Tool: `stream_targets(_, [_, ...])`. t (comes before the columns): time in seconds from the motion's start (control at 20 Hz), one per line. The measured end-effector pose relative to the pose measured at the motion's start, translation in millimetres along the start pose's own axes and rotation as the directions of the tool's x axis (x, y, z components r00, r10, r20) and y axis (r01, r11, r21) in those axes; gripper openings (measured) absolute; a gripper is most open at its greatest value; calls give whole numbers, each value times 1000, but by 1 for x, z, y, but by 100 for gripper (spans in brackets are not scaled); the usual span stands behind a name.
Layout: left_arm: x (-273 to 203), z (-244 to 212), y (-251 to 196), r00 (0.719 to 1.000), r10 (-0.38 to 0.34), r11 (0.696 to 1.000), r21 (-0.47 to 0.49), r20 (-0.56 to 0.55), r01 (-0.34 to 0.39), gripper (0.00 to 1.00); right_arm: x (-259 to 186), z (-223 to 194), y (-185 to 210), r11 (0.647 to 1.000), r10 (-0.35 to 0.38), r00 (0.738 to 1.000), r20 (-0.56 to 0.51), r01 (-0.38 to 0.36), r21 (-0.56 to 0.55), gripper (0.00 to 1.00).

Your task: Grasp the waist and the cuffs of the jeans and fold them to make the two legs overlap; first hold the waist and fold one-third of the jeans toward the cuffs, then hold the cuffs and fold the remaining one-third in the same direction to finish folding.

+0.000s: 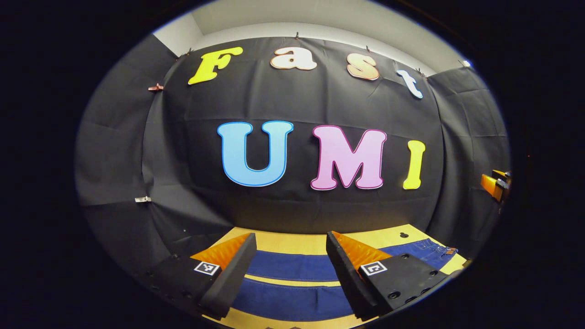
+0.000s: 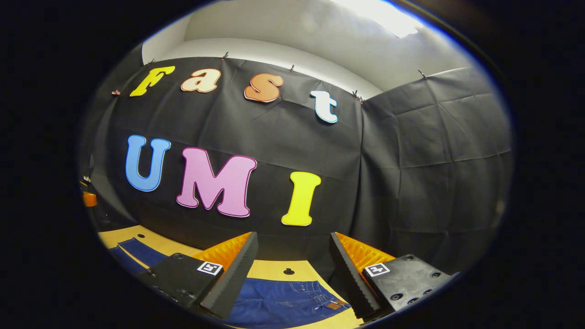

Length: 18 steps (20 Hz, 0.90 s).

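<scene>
The jeans [image 1: 292, 267] lay spread flat on the wooden counter [image 1: 297, 242], their two legs side by side with a strip of counter showing between them. The left gripper [image 1: 290, 256] hovered above the legs, its fingers wide apart and holding nothing. The right gripper [image 2: 292, 260] hung over the waist end [image 2: 292, 297], fingers likewise parted and empty, clear of the denim.
</scene>
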<state>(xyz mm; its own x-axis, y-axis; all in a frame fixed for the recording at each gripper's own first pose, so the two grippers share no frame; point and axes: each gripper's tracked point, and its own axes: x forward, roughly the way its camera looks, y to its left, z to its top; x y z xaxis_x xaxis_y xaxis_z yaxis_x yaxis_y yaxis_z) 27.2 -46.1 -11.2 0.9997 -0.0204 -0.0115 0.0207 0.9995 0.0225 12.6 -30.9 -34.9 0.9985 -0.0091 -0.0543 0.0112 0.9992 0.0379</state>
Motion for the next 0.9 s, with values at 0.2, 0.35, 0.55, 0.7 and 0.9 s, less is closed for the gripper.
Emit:
stream_targets(0.2, [6, -8, -4, 1000, 22, 1000, 1, -9, -22, 96, 8, -13, -10, 1000, 8, 1000, -12, -8, 2, 96])
stream_targets(0.35, [9, -15, 3, 999, 42, 999, 31, -17, -41, 96, 18, -28, -18, 998, 33, 999, -30, -34, -45, 96])
stream_targets(0.55, [16, -28, 27, 998, 49, 995, 87, -39, -45, 96, 36, -51, -28, 985, 83, 995, -60, -91, -146, 96])
stream_targets(0.7, [20, -47, 59, 993, 80, 986, 153, -85, -67, 96, 47, -68, -30, 979, 111, 990, -89, -125, -160, 96])
stream_targets(0.9, [23, -91, 99, 973, 82, 976, 213, -215, -35, 98, 58, -92, -20, 960, 195, 973, -124, -216, -179, 95])
